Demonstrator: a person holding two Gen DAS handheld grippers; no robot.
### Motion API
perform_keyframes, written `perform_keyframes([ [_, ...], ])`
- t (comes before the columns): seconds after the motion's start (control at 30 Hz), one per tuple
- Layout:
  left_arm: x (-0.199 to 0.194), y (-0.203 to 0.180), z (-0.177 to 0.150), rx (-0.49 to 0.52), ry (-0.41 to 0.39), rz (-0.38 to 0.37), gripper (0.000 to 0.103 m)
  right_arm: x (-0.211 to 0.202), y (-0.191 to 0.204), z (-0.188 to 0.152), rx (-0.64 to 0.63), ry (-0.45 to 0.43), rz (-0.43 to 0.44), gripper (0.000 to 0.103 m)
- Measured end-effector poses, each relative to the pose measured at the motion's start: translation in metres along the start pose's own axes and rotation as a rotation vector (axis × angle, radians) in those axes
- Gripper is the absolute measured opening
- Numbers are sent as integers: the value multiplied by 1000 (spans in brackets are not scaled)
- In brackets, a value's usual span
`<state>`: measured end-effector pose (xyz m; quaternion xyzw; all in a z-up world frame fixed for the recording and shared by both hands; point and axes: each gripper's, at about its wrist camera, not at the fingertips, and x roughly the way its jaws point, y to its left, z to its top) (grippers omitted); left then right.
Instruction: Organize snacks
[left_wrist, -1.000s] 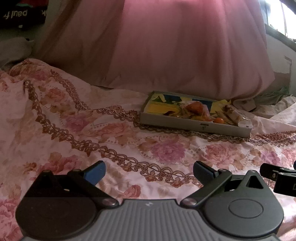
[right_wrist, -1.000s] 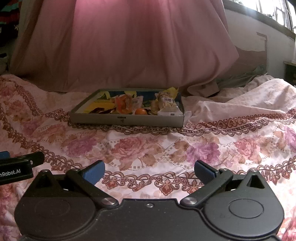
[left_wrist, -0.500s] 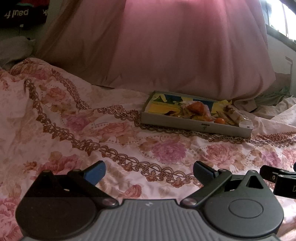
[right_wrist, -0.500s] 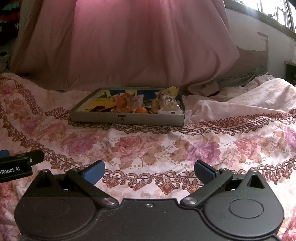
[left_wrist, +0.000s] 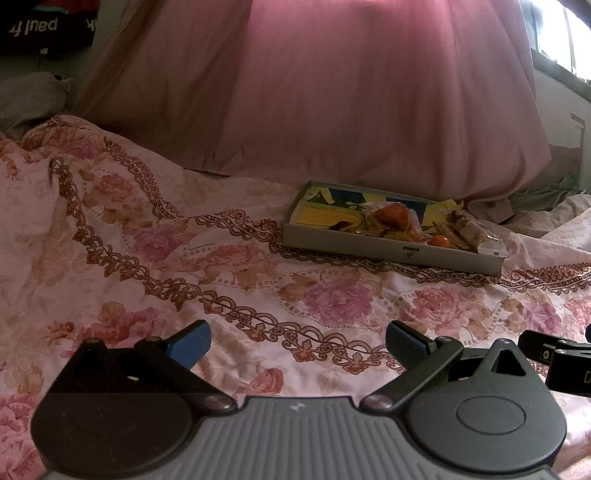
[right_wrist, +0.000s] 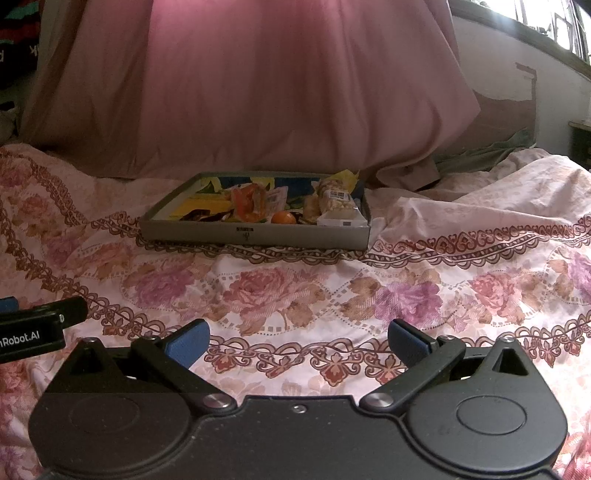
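Observation:
A shallow grey cardboard tray (left_wrist: 388, 251) (right_wrist: 255, 233) lies on the floral bed cover, well ahead of both grippers. Inside it are an orange wrapped snack (left_wrist: 393, 214) (right_wrist: 249, 199), a small round orange fruit (left_wrist: 440, 242) (right_wrist: 283, 218) and a clear packet of pale biscuits (left_wrist: 469, 225) (right_wrist: 334, 201). My left gripper (left_wrist: 297, 345) is open and holds nothing, low over the cover. My right gripper (right_wrist: 297, 341) is likewise open with nothing in it. Each gripper's side shows at the edge of the other's view.
A floral pink bed cover (right_wrist: 295, 288) spreads under everything, rumpled into folds at the right (right_wrist: 480, 199). A large pink draped cloth (left_wrist: 351, 92) rises just behind the tray. Grey-green fabric (right_wrist: 480, 153) lies at the back right, under a window.
Both grippers have drifted very slightly relative to the tray; the tray sits marginally lower and nearer in both views. Both remain open.

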<state>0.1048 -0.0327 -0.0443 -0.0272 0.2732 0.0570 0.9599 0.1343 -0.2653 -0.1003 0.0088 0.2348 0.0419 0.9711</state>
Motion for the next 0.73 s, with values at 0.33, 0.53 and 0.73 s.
perform_keyframes([
  [0.33, 2, 2, -2, -21, 16, 17, 103, 2, -1, -2, -10, 12, 8, 102],
  [0.53, 3, 3, -4, -18, 21, 31, 103, 2, 0, -2, -10, 13, 8, 102],
  [0.73, 2, 0, -4, -6, 14, 30, 103, 3, -1, -2, -15, 19, 13, 102],
])
